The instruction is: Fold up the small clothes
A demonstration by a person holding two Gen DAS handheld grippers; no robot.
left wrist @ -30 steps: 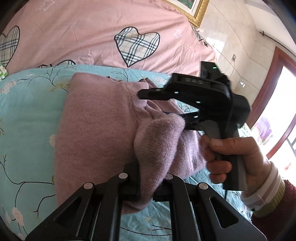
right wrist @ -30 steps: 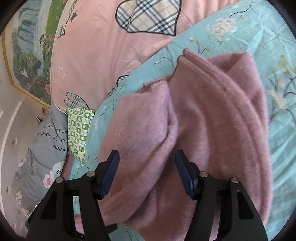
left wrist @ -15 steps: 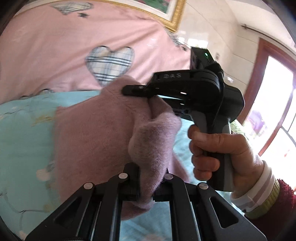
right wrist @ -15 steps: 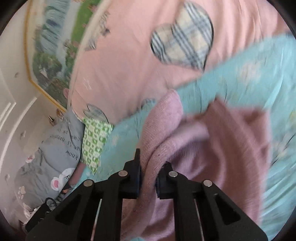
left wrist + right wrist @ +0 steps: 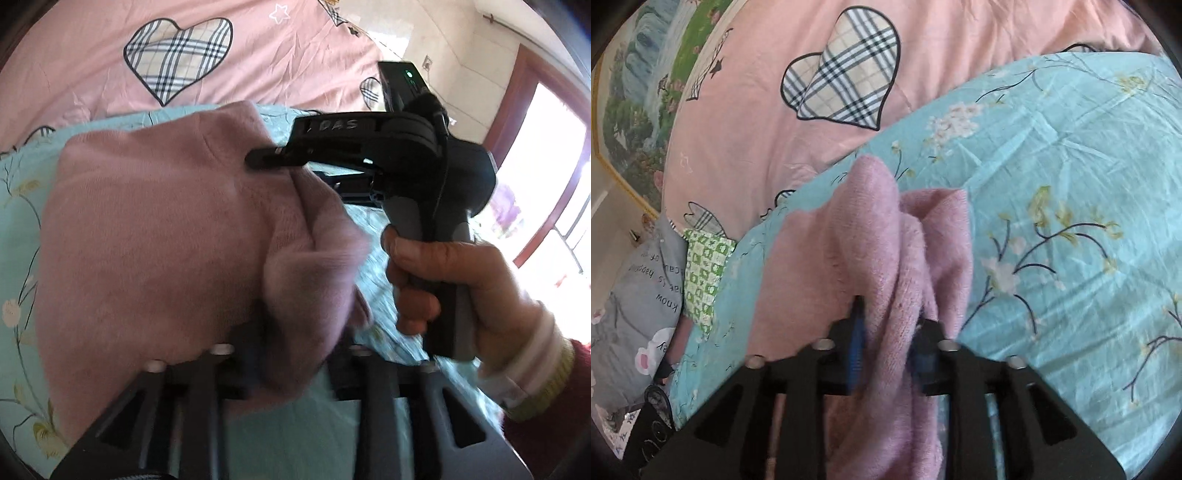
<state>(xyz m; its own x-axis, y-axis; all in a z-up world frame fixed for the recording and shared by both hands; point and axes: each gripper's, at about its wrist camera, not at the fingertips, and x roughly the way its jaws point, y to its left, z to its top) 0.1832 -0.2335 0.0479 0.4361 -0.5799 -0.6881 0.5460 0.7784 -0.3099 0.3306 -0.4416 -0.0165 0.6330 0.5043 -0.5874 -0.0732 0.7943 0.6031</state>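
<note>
The pink knitted garment (image 5: 155,236) hung bunched between our two grippers, raised over the turquoise floral sheet (image 5: 1071,184) that covered the bed. In the left wrist view its broad body spread to the left, while a thick fold ran down into our left gripper (image 5: 291,365), whose fingers were closed on the wool. That part of the picture was blurred, so we could make out little of the finger pads.

Our right gripper (image 5: 890,347) also clamped the garment, a rolled ridge of knit pinched between its blue-lined fingers (image 5: 857,343). From there the cloth rose in a peak and fell away in loose folds toward the sheet. In the left wrist view we saw the right gripper from the side, its black finger lying along the upper edge of the garment, and our right hand (image 5: 443,273) wrapped around its grey handle.

Beyond the sheet lay a pink quilt with plaid hearts (image 5: 846,74). At the far left were a green checked cloth (image 5: 705,273) and a grey printed pillow (image 5: 635,295), with a framed landscape painting (image 5: 639,96) above them.
</note>
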